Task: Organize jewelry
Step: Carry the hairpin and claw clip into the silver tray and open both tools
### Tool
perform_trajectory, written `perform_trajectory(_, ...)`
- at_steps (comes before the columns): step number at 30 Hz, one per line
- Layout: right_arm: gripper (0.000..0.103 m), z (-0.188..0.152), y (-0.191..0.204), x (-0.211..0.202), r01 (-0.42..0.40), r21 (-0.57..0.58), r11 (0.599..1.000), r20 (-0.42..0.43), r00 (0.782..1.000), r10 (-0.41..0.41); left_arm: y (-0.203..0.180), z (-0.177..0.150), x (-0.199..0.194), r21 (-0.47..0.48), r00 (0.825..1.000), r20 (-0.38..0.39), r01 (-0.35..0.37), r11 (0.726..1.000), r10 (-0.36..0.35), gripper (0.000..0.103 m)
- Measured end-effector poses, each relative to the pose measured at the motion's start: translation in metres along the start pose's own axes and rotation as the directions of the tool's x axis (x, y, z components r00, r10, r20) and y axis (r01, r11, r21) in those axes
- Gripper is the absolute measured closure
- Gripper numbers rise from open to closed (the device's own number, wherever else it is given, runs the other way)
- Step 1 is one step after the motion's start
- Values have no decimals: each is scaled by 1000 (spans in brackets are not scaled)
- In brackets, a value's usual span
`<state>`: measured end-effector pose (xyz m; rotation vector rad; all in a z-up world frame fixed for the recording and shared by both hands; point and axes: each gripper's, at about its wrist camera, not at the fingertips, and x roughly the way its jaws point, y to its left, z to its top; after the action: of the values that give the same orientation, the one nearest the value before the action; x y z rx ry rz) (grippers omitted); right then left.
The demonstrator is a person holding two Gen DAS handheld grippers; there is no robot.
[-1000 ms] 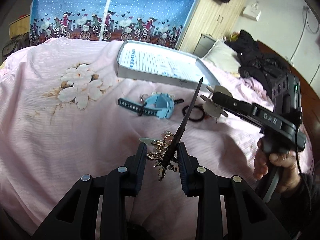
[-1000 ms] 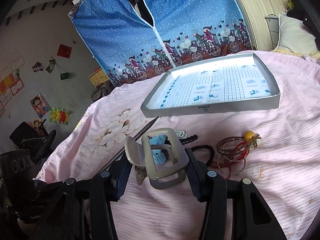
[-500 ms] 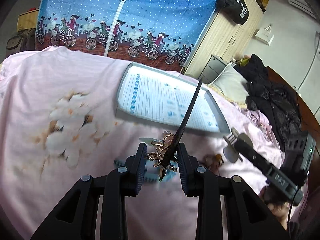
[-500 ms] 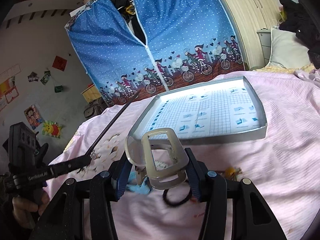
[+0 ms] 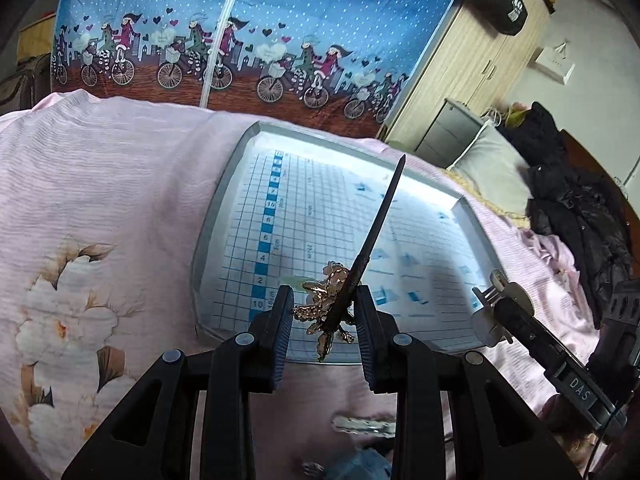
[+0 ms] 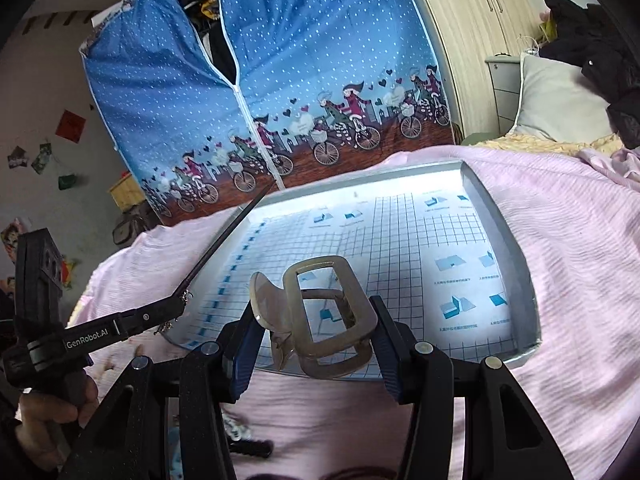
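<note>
Left gripper (image 5: 323, 316) is clamped on a dark hair stick (image 5: 366, 250) with a gold ornament, held at lower centre over the near edge of the grey tray (image 5: 208, 240). Right gripper (image 6: 314, 330) is pinched on a beige claw clip (image 6: 320, 316), seen fully only in the right wrist view. Loose pieces (image 5: 362, 426) are seen blurred on the pink bedspread (image 5: 100, 184) below.

Left tongs (image 5: 324, 316) clamp a hair stick (image 5: 370, 244), fingers level and pointing forward; right tongs (image 6: 316, 328) grip a claw clip (image 6: 320, 316), a hand (image 6: 52, 404) holding the left handle.
</note>
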<state>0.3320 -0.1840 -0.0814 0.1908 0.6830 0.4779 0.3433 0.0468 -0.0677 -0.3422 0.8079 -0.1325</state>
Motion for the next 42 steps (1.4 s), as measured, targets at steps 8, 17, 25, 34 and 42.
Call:
perform_trajectory(8,54,-12,-3,22,52,-42,998,-60,997,-54,7,-11,21,23,997,-53,-54,998,55,76)
perform_trajectory(17,30,-10,3,1,59,-59,997,-14,998,-60,7,-8,-13,-17,998,26,-50,999,51,23)
perform_trajectory(25,0,-7,28,-73,37,-121,992,141,990,-20,-23,-22,-108,71,957,289,-39,997,17,2)
perform_trajectory(34,0,-32,60,-159,68,-169,983,279,960,-18,-52,-85,-178,163,931,363,-89,983,24,2)
perform_trajectory(42,0,-78,86,-210,126,-240,963,299,953,-50,-74,-148,-214,219,933,349,-171,961,87,2)
